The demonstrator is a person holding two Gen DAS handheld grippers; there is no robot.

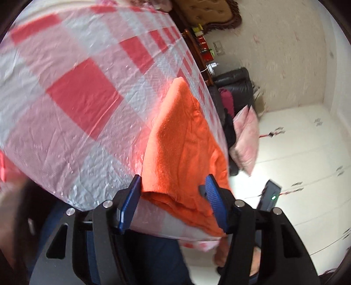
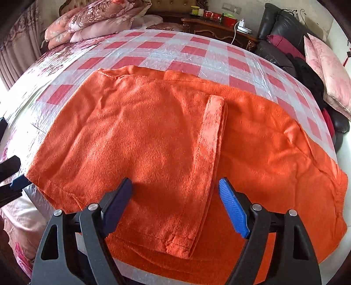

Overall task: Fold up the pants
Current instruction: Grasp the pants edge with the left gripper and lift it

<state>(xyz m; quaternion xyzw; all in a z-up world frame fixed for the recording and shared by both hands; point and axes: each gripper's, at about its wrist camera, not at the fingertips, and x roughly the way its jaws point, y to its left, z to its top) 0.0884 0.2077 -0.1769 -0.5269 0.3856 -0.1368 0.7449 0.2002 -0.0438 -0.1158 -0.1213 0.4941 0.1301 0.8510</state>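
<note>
Orange fleece pants (image 2: 166,140) lie on a bed covered by a red-and-white checked plastic sheet (image 2: 197,54). One part is folded over the rest, its hem edge running down the middle. My right gripper (image 2: 175,188) is open and empty, hovering just above the near edge of the pants. My left gripper (image 1: 173,184) is open, its blue fingers (image 1: 214,197) straddling the near corner of the pants (image 1: 182,140) at the bed edge. The left gripper's tip also shows in the right wrist view (image 2: 18,183), at the pants' left corner.
Floral pillows (image 2: 98,19) lie at the head of the bed. A wooden nightstand (image 2: 219,28) with small items stands behind. A black leather sofa (image 2: 278,43) with a pink cushion (image 2: 329,72) is at right. A white tiled floor (image 1: 296,153) lies beside the bed.
</note>
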